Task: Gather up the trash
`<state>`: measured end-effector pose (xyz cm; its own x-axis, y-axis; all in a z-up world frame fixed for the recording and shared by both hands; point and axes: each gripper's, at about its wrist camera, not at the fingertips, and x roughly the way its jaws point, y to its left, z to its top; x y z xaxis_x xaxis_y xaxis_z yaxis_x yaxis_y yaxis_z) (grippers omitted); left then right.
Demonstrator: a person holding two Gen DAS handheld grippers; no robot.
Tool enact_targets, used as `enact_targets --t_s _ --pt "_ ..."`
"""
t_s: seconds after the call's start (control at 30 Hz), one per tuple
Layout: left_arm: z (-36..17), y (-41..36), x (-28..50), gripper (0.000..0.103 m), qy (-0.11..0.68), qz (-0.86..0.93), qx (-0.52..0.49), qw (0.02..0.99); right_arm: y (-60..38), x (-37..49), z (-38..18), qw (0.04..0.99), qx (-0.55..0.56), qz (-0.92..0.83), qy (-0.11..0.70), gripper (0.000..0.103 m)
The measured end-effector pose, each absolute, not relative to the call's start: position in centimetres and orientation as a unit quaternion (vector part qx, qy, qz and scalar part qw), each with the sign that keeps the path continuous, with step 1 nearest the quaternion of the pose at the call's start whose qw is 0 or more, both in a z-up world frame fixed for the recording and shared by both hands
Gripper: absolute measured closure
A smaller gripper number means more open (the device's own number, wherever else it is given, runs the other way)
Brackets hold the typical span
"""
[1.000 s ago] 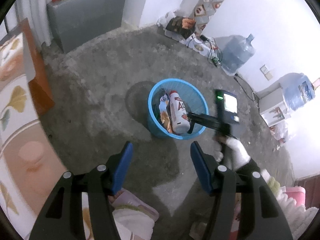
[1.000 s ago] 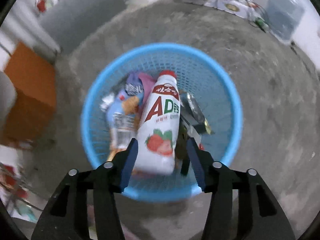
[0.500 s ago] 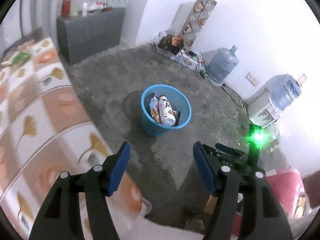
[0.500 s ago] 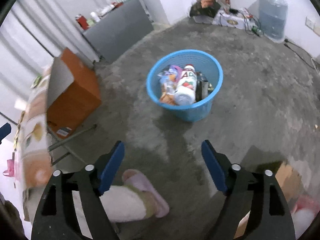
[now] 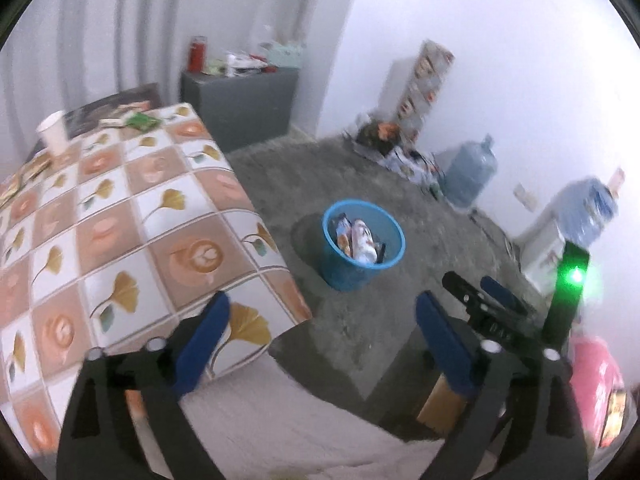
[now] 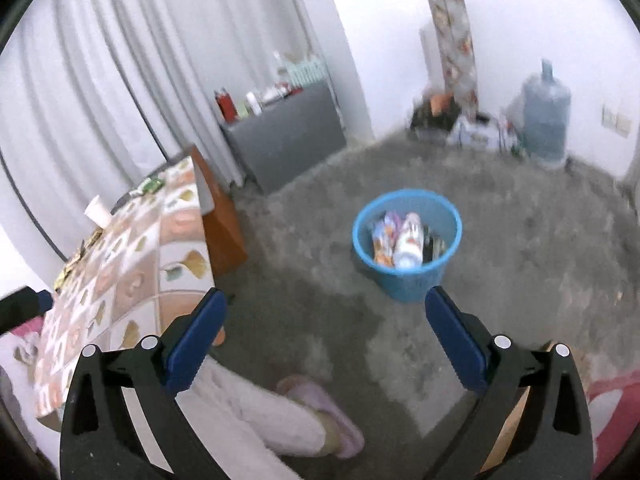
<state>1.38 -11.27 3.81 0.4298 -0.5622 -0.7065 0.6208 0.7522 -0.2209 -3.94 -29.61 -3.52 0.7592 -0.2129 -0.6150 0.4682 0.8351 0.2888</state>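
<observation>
Both claws have come away from the blue basket (image 6: 407, 242), and that is the main change. A second ago my right claw (image 6: 322, 330) sat right over the rim with the white drink bottle (image 6: 408, 244) between its blades; now the basket is small at centre frame in the right wrist view, well apart from the blades, with bare floor (image 6: 520, 248) between. The bottle lies inside the basket among wrappers, so I judge that drop finished.

The right claw's jaws have just been opening and now stand spread wide, nothing between them. The left claw (image 5: 320, 326) has done the same: jaws just opened, wide apart, empty. In the left wrist view the right claw shows at lower right with a green light above it.

Pulling back has also brought the desk (image 5: 132, 216) into the left half of the left wrist view, covered in a cloth patterned with leaves and coffee cups. A white paper cup (image 5: 52, 134) stands at its far end, upper left of the frame, and a green packet (image 5: 140, 121) lies near it, with some flat pieces I cannot make out through the blur. At the left edge of the right wrist view there is more small litter along the desk.

My reading: one piece is binned, both claws are free, and the rest of the trash is on the desk. The cup or the packet looks like the next pick, though I cannot tell which is handier from here.
</observation>
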Motion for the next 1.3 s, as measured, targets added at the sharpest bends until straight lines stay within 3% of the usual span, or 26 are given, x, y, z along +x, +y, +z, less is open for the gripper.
enact_targets --t_s 0.37,0.67,0.93,1.3 --pt "6.9 -12.0 -4.2 0.006 0.346 -0.281 0.045 0.894 -26.9 -7.3 -1.0 0.937 0.124 -0.212 0.249 0.008" --pt "7.2 -13.2 -6.2 0.006 0.308 -0.225 0.1 0.919 -28.7 -9.3 -0.9 0.945 0.15 -0.18 0.227 0.008" --pt "5.4 -13.7 -5.7 0.006 0.32 -0.217 0.118 0.915 -26.2 -10.9 1.5 0.969 0.13 -0.149 0.148 0.008" --pt "2.6 -11.3 -2.6 0.006 0.355 -0.175 0.091 0.914 -23.8 -7.9 2.4 0.959 0.096 -0.177 0.2 0.008"
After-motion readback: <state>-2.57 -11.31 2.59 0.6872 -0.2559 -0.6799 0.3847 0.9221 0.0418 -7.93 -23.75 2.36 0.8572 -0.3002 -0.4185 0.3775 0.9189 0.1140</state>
